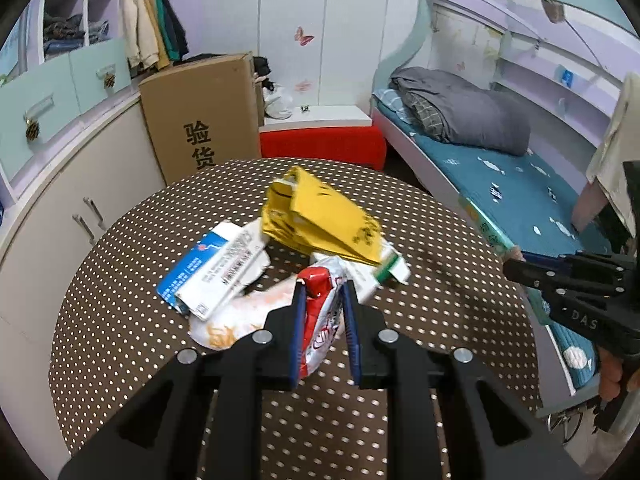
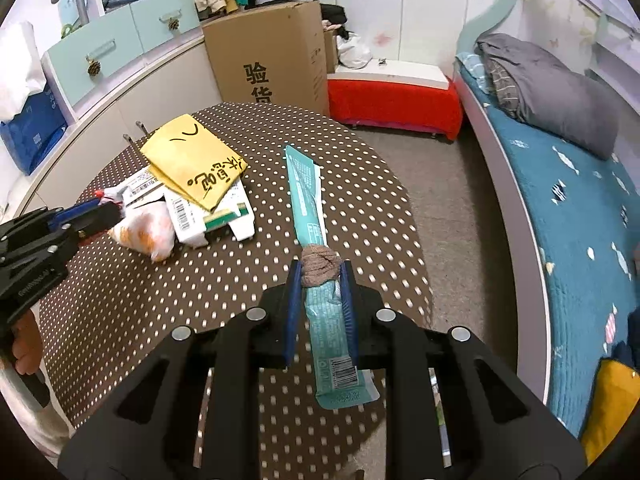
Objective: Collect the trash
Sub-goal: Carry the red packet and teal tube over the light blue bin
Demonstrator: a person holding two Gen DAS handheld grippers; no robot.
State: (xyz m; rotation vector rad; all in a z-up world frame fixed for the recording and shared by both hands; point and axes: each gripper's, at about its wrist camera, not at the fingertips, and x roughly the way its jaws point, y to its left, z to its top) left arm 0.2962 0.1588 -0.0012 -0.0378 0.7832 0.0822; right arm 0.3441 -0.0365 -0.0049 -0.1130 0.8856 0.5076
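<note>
- Left tool (image 1: pixel 322 300) pinches a red-and-white wrapper (image 1: pixel 320 320): light, crinkly, slippery; grip mid-body.
- Right tool (image 2: pixel 320 280) clamps a stiff teal carton (image 2: pixel 308 196) with a soft brown wad (image 2: pixel 320 262).

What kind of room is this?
Likely a child's bedroom: a bed with a grey duvet, hanging clothes, butterfly stickers on the wall. Trash sits on a dotted round table.

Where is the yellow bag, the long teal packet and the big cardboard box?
yellow bag (image 2: pixel 192 156): right wrist view, on its flat front face.
long teal packet (image 2: pixel 306 192): right wrist view, on its upper half above the table.
big cardboard box (image 1: pixel 204 112): left wrist view, on its front side.
</note>
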